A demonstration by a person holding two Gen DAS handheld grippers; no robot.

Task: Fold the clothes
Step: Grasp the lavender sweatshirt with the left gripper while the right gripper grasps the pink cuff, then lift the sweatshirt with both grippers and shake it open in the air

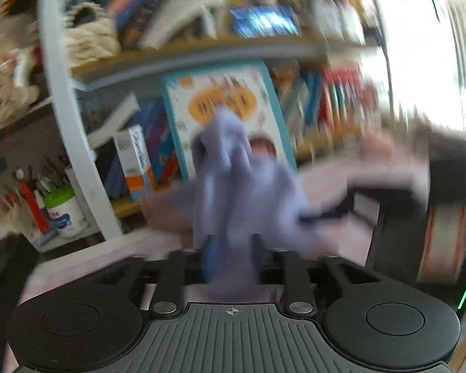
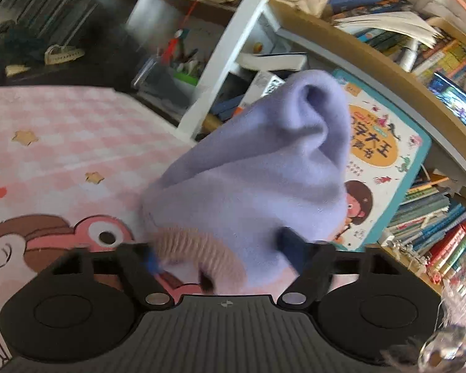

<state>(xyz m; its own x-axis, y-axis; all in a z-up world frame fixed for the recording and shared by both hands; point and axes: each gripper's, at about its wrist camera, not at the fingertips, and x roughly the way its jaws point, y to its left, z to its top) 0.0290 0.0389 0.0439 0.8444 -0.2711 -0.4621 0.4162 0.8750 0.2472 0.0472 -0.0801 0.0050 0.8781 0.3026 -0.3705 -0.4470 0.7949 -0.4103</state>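
A lavender knit garment (image 1: 230,174) with a pinkish ribbed edge (image 2: 195,245) hangs in the air in front of both cameras. My left gripper (image 1: 231,258) is shut on a bunch of its cloth; the view is blurred by motion. My right gripper (image 2: 223,255) has its fingers wide apart, with the garment (image 2: 258,174) draped between and over them. The garment is lifted above a pink checked sheet (image 2: 62,143) with a cartoon print.
A bookshelf with white posts (image 2: 233,49) and wooden shelves full of books stands close behind. A large picture book (image 2: 385,161) leans on it. A pen cup and a white tub (image 1: 65,214) stand at the left. A pale pink cloth (image 1: 372,168) shows at the right.
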